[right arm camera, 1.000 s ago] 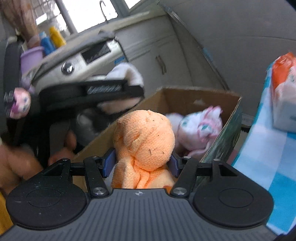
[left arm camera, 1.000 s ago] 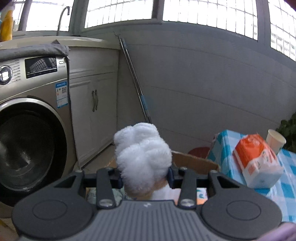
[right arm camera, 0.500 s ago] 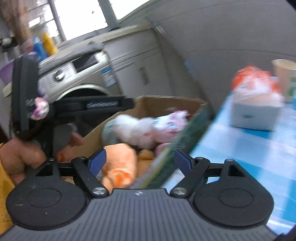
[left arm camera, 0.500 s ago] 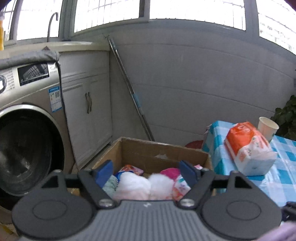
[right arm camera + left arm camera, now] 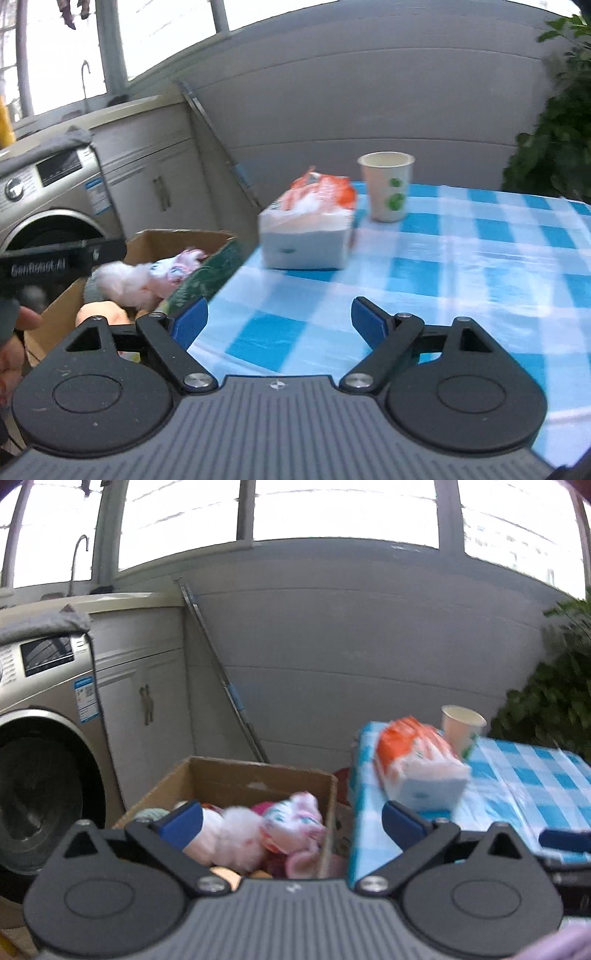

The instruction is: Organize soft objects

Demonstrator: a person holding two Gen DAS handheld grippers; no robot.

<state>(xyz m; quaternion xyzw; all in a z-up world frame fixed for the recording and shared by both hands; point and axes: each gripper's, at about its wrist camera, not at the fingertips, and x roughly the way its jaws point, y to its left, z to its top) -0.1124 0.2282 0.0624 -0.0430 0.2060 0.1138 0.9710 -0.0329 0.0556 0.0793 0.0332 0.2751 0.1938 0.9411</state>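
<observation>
Left gripper (image 5: 291, 821): jaws spread wide, empty, above cardboard box (image 5: 258, 775); soft toys (image 5: 258, 830) piled inside, near right wall. Right gripper (image 5: 279, 319): jaws spread wide, empty, over checkered tablecloth (image 5: 461, 258). Risk: next reach across table could knock paper cup (image 5: 386, 190) or tissue pack (image 5: 308, 225), both near table edge; pile could spill over box wall. Right view alone shows orange toy (image 5: 99, 312) in box and no soft item on visible cloth; left view alone shows box far wall

Ahead of the right gripper (image 5: 279, 319), bare checked tablecloth (image 5: 461, 266) gives room; beyond stand a tissue pack (image 5: 306, 229) and paper cup (image 5: 388, 188). Leftward, the cardboard box (image 5: 155, 240) blocks.
</observation>
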